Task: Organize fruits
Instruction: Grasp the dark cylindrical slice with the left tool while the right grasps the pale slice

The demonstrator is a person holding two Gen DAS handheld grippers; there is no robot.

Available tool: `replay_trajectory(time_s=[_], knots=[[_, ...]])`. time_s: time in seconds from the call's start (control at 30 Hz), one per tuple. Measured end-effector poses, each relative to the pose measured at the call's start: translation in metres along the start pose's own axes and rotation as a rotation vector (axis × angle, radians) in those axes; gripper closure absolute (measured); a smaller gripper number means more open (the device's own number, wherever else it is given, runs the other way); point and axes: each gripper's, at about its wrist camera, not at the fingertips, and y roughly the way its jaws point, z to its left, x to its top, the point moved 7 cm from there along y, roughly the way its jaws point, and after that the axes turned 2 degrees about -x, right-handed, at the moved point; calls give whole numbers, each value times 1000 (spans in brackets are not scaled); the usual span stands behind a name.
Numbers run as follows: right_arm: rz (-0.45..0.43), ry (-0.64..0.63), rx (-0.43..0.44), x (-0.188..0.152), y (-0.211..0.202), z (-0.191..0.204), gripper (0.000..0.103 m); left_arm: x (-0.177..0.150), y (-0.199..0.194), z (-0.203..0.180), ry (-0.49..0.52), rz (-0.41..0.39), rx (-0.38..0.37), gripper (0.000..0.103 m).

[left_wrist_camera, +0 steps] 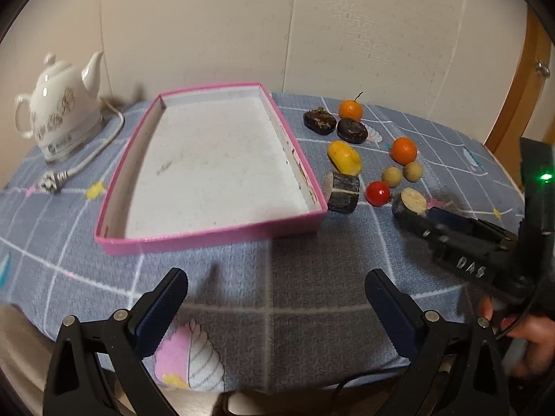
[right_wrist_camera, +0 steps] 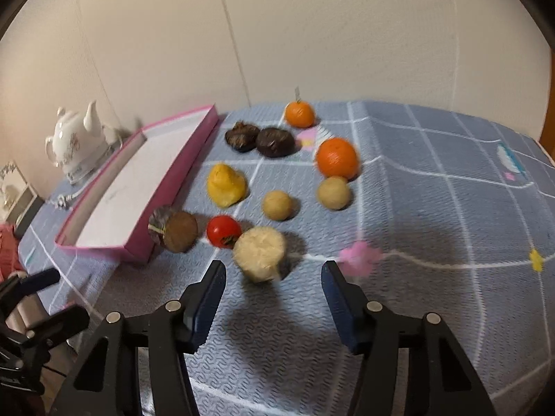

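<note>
A pink-walled box (left_wrist_camera: pixel 211 232) with a bare white floor lies on the table; it also shows in the right wrist view (right_wrist_camera: pixel 180 163). To its right lie several fruits: two oranges (right_wrist_camera: pixel 336 157) (right_wrist_camera: pixel 300 113), a yellow fruit (right_wrist_camera: pixel 225 185), a red tomato (right_wrist_camera: pixel 223 230), two beige balls (right_wrist_camera: pixel 277 204) (right_wrist_camera: pixel 333 193), two dark fruits (right_wrist_camera: pixel 275 142) and two cut log-like pieces (right_wrist_camera: pixel 260 253) (right_wrist_camera: pixel 175 230). My right gripper (right_wrist_camera: pixel 274 275) is open, just short of the pale cut piece. My left gripper (left_wrist_camera: pixel 277 287) is open and empty over the cloth in front of the box.
A white teapot kettle (left_wrist_camera: pixel 60 107) with its cord stands at the back left. The table has a blue-grey checked cloth (left_wrist_camera: pixel 277 270). A wall runs behind. The right gripper's black body (left_wrist_camera: pixel 461 246) shows in the left wrist view.
</note>
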Motion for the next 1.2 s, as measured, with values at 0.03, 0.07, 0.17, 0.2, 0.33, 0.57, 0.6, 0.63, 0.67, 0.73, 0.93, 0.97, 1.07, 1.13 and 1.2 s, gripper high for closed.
replay_trajectory(time_s=[0.03,0.07,0.17,0.2,0.33,0.57,0.6,0.63,0.67,0.73,0.93,0.97,1.07,1.13,1.2], knots=[[-14,-24,-19,0,0,3,45,3,0,-3,15,-12,-1,1],[-20,-46,-29,1,1,6,48,5,0,-7,31,-30,-15,1],[-31,-84,-52,3,4,8,69,16,-2,-17,47,-93,-68,1],[-32,-79,-47,3,4,7,69,21,-2,-21,56,-115,-74,1],[-49,-41,-64,3,0,-7,69,38,1,-33,125,-179,-54,1],[-66,69,-67,6,-6,-36,69,67,28,-63,378,-143,-113,8],[-67,75,-65,6,-6,-37,69,69,34,-65,414,-119,-127,11],[-68,81,-60,7,-6,-38,69,71,38,-67,449,-97,-140,15],[-69,87,-55,7,-6,-38,69,71,41,-69,482,-81,-152,17],[-70,92,-50,7,-6,-39,69,71,48,-72,536,-40,-176,23],[-73,101,-114,6,-10,-49,69,68,59,-76,656,7,-160,37],[-74,103,-130,5,-11,-51,69,68,61,-76,662,13,-160,39],[-79,128,-154,6,-13,-59,69,65,66,-75,679,21,-157,47],[-86,126,-173,6,-14,-61,69,61,69,-78,691,24,-160,60],[-88,129,-176,7,-14,-62,69,58,71,-80,705,10,-143,62]])
